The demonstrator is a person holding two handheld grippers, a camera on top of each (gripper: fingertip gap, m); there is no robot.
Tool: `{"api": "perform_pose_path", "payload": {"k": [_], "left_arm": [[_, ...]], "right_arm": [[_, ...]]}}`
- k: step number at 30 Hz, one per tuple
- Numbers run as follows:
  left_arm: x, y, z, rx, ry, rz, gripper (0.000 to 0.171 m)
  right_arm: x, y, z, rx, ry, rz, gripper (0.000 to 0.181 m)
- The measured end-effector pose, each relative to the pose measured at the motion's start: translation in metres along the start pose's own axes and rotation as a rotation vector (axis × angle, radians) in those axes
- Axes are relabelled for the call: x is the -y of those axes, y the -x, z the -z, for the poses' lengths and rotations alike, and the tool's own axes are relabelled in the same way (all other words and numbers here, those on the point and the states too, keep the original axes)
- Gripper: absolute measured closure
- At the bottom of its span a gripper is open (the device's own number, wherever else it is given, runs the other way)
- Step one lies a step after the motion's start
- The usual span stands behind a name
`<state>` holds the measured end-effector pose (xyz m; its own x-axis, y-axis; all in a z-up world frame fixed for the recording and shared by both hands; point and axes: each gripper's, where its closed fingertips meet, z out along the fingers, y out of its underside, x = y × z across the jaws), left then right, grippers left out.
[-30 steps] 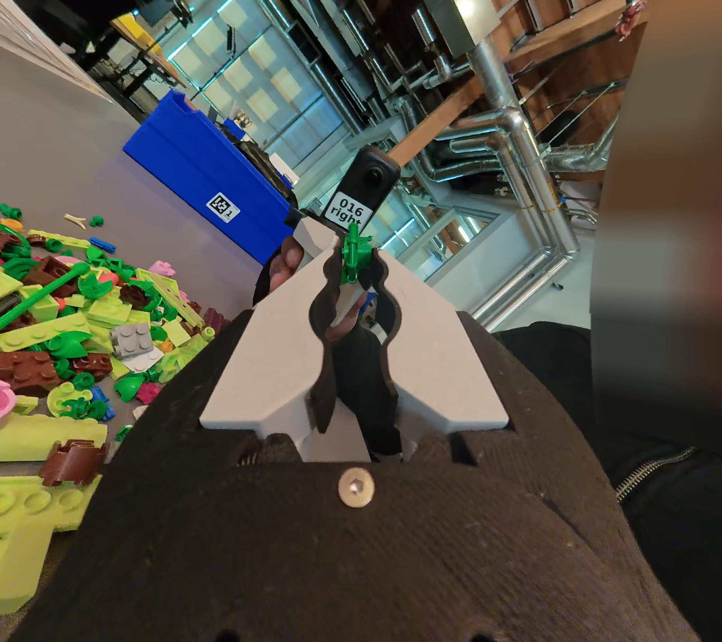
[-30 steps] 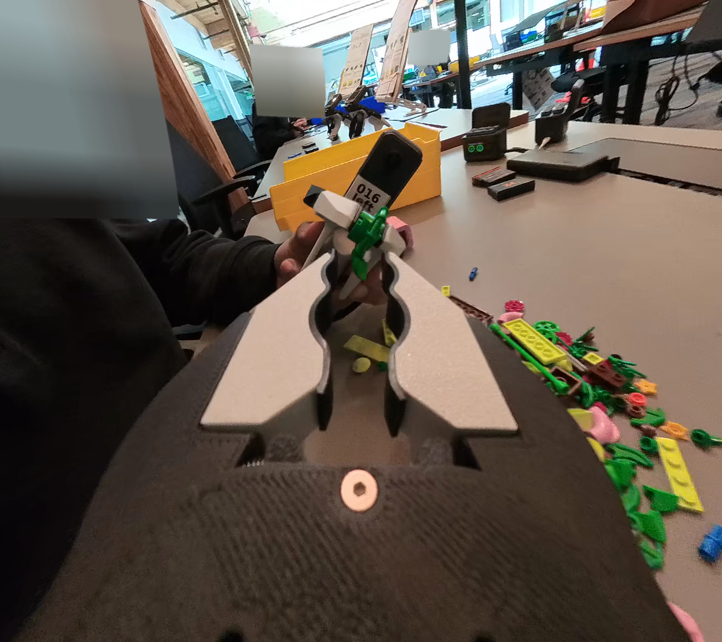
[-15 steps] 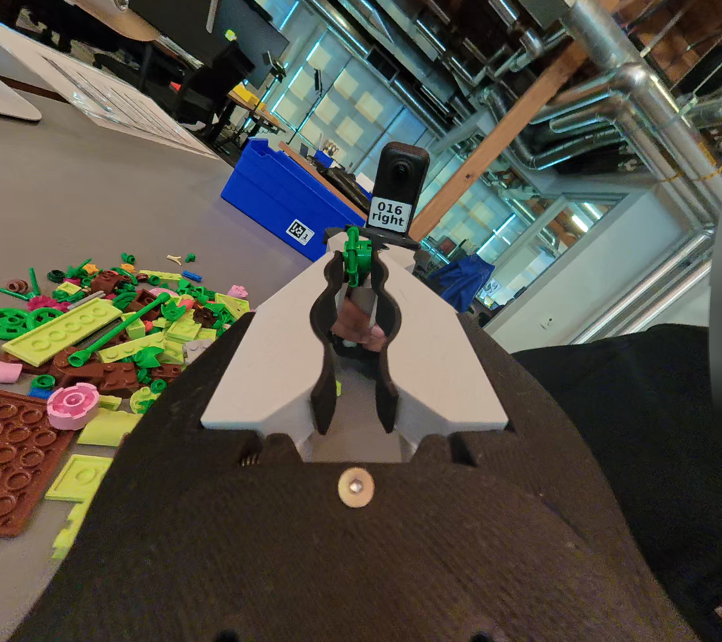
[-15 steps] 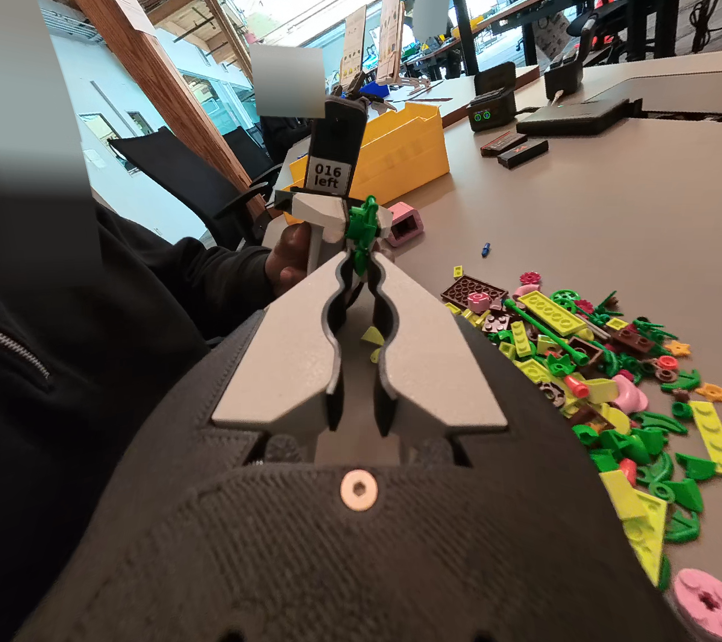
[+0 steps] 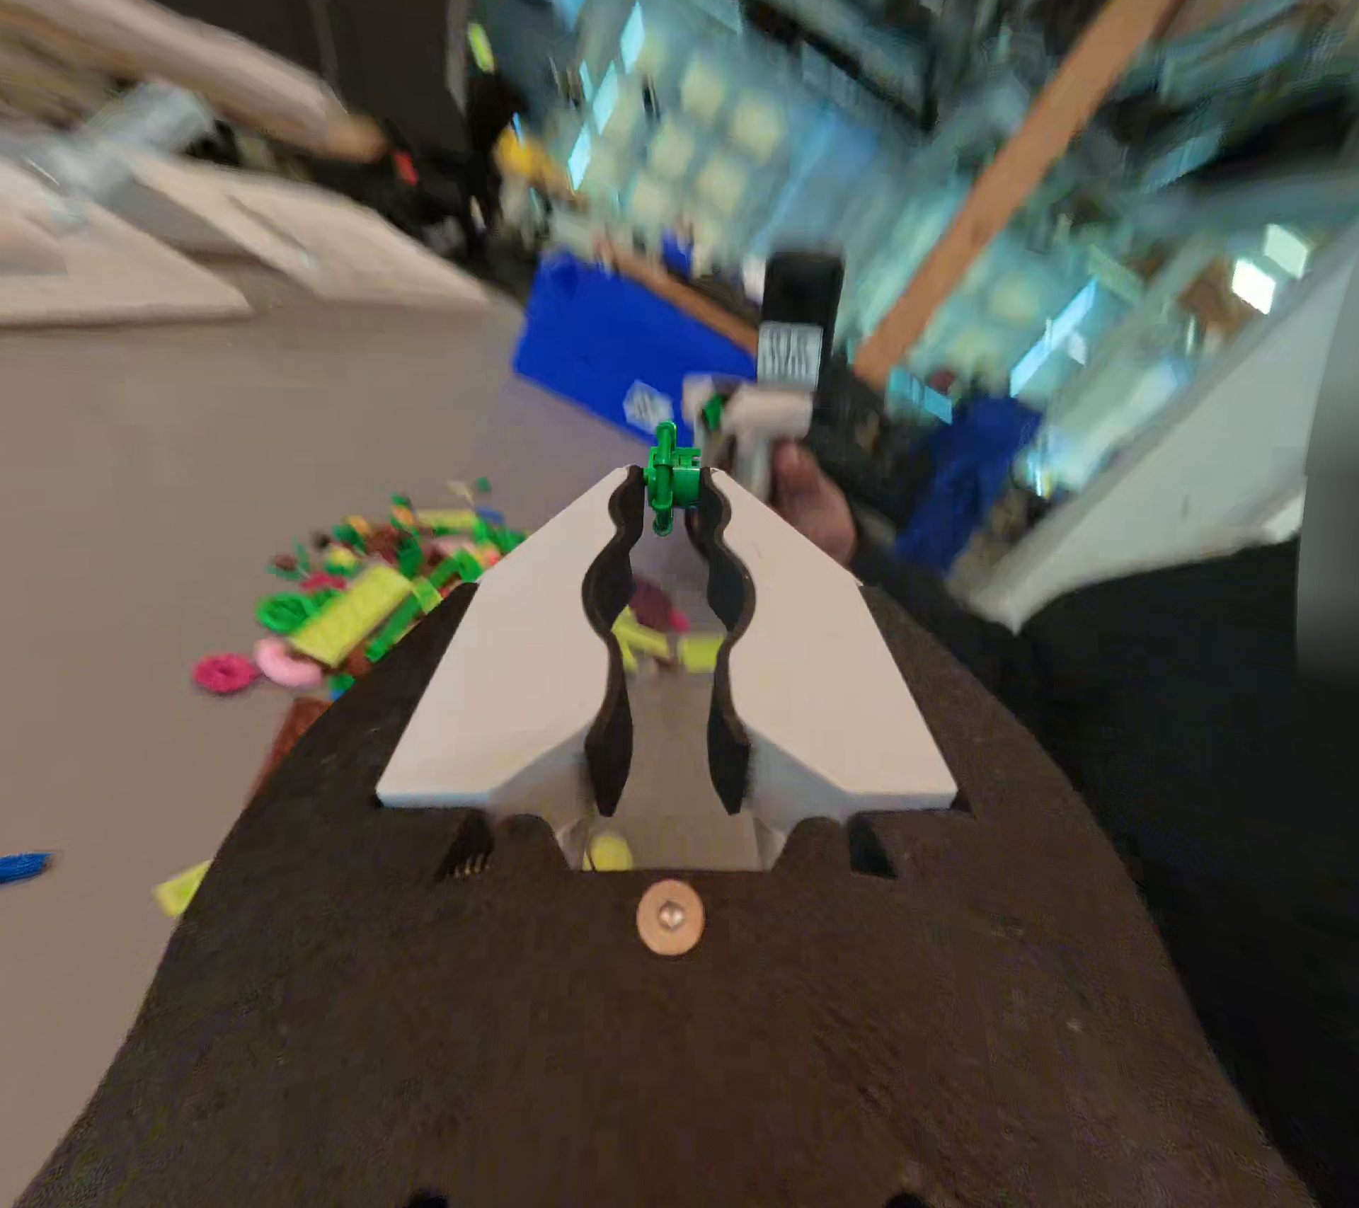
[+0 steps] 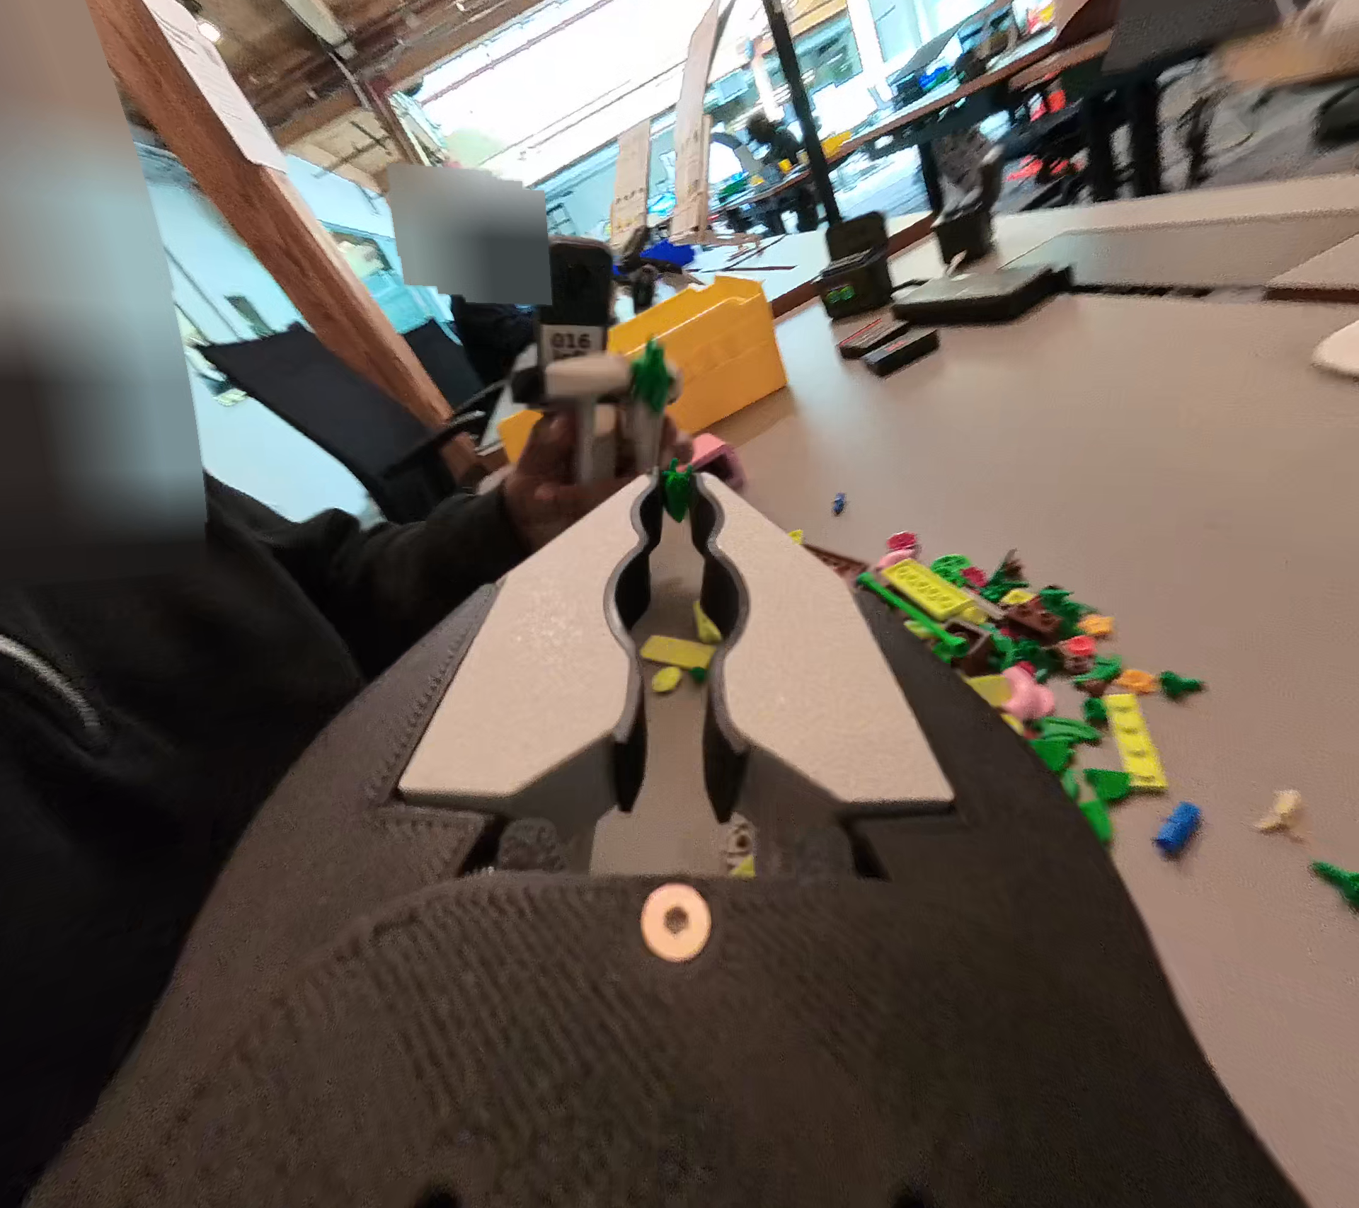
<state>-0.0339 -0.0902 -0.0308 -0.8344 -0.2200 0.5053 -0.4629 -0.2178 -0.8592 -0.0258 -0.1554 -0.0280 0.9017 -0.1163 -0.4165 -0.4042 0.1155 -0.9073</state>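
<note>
Blurred blue bin (image 5: 625,356), left view only

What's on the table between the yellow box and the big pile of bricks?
In the right wrist view, a pink brick near the yellow box, a tiny blue piece near the brick pile; otherwise bare.

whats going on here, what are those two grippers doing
A person holds a gripper in each hand above a grey table. The left gripper is shut on a small green plant piece, and the right gripper is shut on another small green piece. The two are apart, facing each other in the air. A loose pile of toy bricks, mostly green, lime, brown and pink, lies on the table beside them, with a yellow bin and a blue bin farther back.
</note>
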Motion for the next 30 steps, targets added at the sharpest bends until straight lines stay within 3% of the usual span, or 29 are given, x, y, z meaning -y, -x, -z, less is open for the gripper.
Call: {"api": "perform_pose_path", "payload": {"k": [4,6,8,11,14,16,20,22,30], "left_arm": [[-0.090,-0.006,-0.020,0.012,0.493,-0.104,0.160],[-0.117,0.005,-0.018,0.088,0.638,-0.207,0.160],[-0.129,0.005,-0.017,0.101,0.698,-0.224,0.160],[-0.126,0.002,-0.021,0.087,0.656,-0.149,0.158],[-0.116,0.007,-0.021,0.106,0.602,-0.095,0.137],[-0.103,0.009,-0.022,0.105,0.526,-0.053,0.133],[-0.070,-0.003,-0.021,-0.019,0.329,0.120,0.156],[-0.060,-0.005,-0.020,-0.063,0.271,0.199,0.156],[-0.060,-0.003,-0.022,-0.042,0.258,0.166,0.161]], "right_arm": [[-0.005,-0.002,-0.004,-0.114,0.053,0.226,0.177],[-0.014,-0.002,-0.009,-0.140,0.115,0.293,0.177],[-0.025,-0.005,-0.014,-0.173,0.182,0.360,0.177],[-0.042,-0.012,-0.020,-0.227,0.289,0.497,0.177],[-0.055,-0.015,-0.024,-0.261,0.373,0.641,0.177],[-0.060,-0.016,-0.026,-0.283,0.410,0.733,0.177],[-0.062,-0.010,-0.030,-0.289,0.418,0.891,0.177],[-0.063,-0.004,-0.032,-0.278,0.411,0.948,0.177],[-0.065,0.007,-0.036,-0.240,0.412,1.015,0.177]]}}
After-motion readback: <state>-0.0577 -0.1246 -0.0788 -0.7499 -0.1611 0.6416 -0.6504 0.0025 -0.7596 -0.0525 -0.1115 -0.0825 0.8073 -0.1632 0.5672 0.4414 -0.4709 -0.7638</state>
